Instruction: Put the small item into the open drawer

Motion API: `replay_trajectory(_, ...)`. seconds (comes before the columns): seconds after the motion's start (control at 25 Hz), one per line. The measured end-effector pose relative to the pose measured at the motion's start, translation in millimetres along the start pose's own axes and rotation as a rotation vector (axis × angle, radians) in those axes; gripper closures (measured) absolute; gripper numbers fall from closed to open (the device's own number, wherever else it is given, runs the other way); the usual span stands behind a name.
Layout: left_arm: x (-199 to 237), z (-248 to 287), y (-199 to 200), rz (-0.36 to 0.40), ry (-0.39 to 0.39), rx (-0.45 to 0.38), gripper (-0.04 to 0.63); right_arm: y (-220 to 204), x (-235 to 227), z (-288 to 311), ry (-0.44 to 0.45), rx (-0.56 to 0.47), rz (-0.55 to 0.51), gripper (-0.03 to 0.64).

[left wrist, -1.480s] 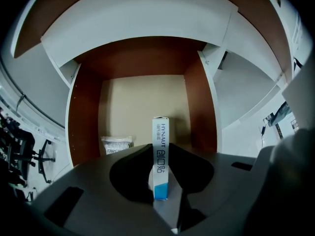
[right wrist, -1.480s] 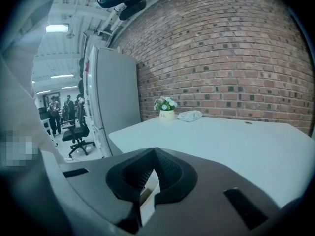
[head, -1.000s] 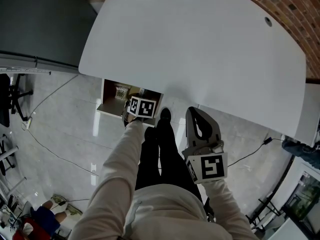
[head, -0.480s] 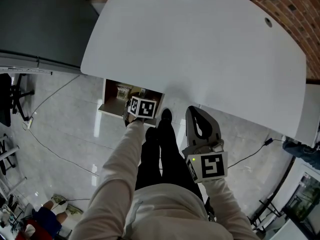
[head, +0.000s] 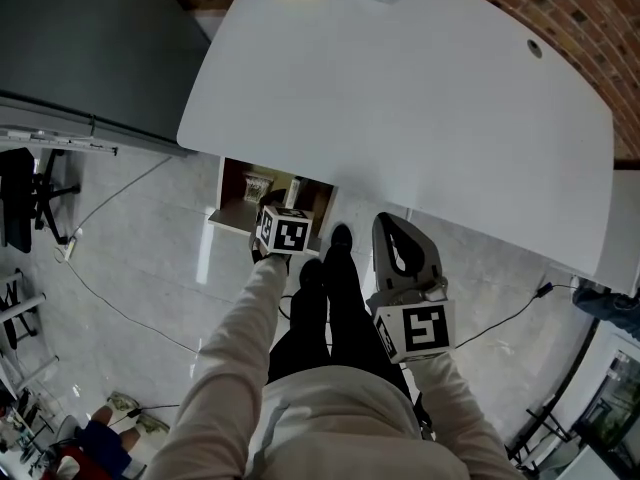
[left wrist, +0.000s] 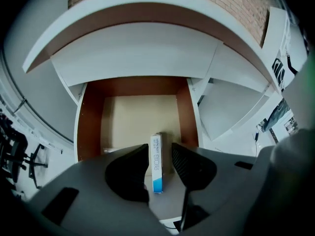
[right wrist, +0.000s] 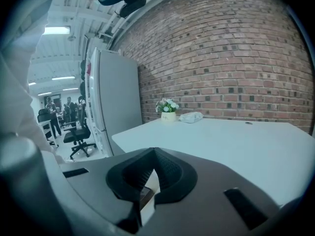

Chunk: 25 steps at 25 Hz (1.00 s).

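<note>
The drawer (left wrist: 89, 127) under the white table (head: 400, 98) stands open. A small white and blue box (left wrist: 156, 163) lies on its floor near the front. My left gripper (left wrist: 160, 154) hangs above the box, pointing steeply down. Its jaws have just been opening and now stand open, with the box showing in the gap and touching neither pad. In the head view the left gripper (head: 283, 220) covers the drawer (head: 238, 196) front and hides the box. My right gripper (head: 395, 230) is held by the table's edge, shut and empty; the right gripper (right wrist: 154, 154) looks across the tabletop.
A flower pot (right wrist: 168, 113) and a white bag (right wrist: 191, 116) sit at the table's far end. A grey cabinet (head: 80, 38) stands left of the table. A small pale thing (head: 256, 186) lies deeper in the drawer. Cables cross the floor, and the person's shoes (head: 340, 240) are beside the drawer.
The left gripper has lifted a little above the drawer front, so more of the drawer shows behind it. The right gripper has stayed in place.
</note>
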State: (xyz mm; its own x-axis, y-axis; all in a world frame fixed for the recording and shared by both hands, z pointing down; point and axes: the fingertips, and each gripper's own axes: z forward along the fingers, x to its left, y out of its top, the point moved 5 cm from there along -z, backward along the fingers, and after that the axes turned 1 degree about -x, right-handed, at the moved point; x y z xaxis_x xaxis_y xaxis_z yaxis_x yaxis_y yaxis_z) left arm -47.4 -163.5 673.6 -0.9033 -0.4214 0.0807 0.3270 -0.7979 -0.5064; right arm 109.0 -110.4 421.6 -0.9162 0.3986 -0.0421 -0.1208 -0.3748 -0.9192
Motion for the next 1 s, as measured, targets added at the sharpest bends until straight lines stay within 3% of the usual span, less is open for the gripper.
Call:
replay_trajectory(0.36, 1.3, -52.7, 23.1, -0.02, -0.011, -0.144, 0.469, 0.4, 5.1, -7.8, -0.01, -0.027, 0.017, 0.591)
replay_trajectory(1.0, -3.8, -165.0, 68.5, 0.03, -0.001, -0.437, 0.492, 17.5, 21.7, -30.9, -0.013, -0.093, 0.016, 0.591)
